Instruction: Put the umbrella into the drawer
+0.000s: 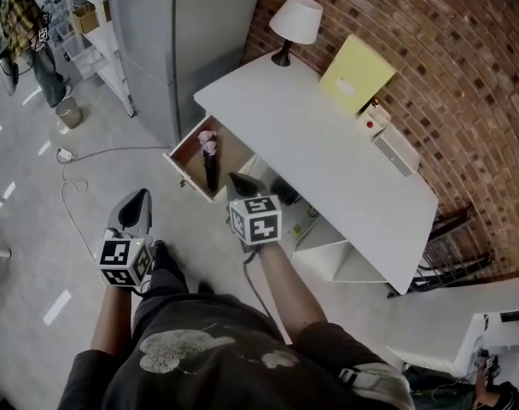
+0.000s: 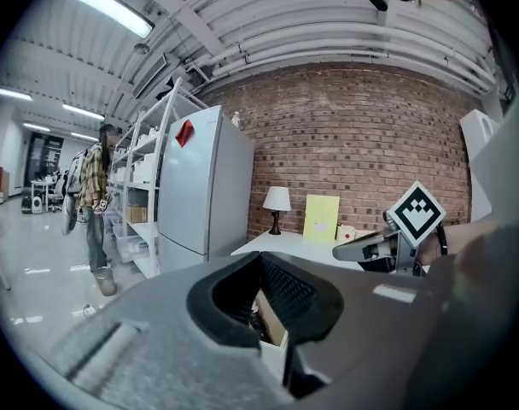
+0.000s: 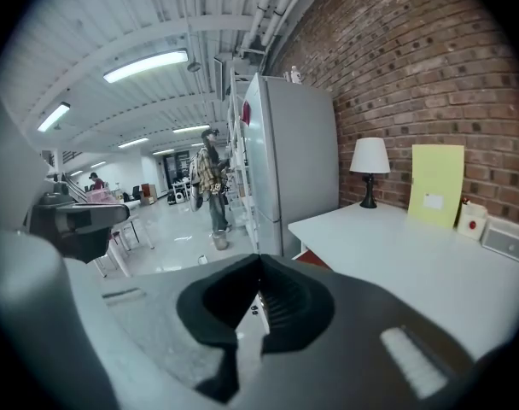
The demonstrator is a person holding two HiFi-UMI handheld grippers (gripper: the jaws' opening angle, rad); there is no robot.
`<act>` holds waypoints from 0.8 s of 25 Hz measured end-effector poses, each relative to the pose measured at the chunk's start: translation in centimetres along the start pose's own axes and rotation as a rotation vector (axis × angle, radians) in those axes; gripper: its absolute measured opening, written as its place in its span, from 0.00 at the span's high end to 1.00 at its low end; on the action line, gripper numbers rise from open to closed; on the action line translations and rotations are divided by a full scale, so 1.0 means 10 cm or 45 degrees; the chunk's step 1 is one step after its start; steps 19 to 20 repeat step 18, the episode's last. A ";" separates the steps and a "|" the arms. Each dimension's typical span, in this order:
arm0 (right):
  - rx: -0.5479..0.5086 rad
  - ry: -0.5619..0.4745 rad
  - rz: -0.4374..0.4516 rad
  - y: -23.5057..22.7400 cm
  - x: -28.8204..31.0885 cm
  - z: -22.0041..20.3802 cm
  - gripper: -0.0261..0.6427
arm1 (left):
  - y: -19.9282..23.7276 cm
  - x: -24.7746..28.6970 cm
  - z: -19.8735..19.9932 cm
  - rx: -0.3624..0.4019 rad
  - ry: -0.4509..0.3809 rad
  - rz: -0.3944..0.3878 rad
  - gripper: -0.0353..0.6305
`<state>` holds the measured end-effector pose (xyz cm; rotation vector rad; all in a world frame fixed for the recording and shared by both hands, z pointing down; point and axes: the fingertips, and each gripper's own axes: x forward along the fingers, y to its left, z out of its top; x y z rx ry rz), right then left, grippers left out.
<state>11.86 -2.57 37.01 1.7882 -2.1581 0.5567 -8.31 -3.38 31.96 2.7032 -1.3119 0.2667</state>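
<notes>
L gripper [image 2: 261,256] & R gripper [image 3: 258,257] jaws closed, nothing held; umbrella [image 1: 211,165] prob. in drawer [image 1: 184,166].

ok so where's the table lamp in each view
Head view: table lamp at top centre, on the white desk's far corner.
Left gripper view: lamp near the middle, against the brick wall.
Right gripper view: lamp right of centre, on the desk.
Shared landmark: the yellow board just right of it in all three.

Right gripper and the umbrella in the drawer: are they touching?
Apart. The right gripper view shows the right gripper shut on nothing; in the head view the umbrella lies in the drawer.
</notes>
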 end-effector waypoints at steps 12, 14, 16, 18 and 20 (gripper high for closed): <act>-0.018 0.007 0.014 0.21 -0.19 -0.11 0.95 | 0.05 -0.43 -0.09 -0.008 0.019 0.041 0.93; -0.007 0.011 0.003 0.25 -0.20 -0.14 0.95 | 0.08 -0.46 -0.14 0.009 0.023 0.026 0.93; 0.007 0.015 -0.011 0.28 -0.19 -0.14 0.95 | 0.14 -0.49 -0.13 0.014 0.023 0.012 0.93; 0.019 0.019 -0.029 0.30 -0.17 -0.13 0.95 | 0.21 -0.50 -0.10 0.012 0.022 0.003 0.93; 0.019 0.019 -0.029 0.30 -0.17 -0.13 0.95 | 0.21 -0.50 -0.10 0.012 0.022 0.003 0.93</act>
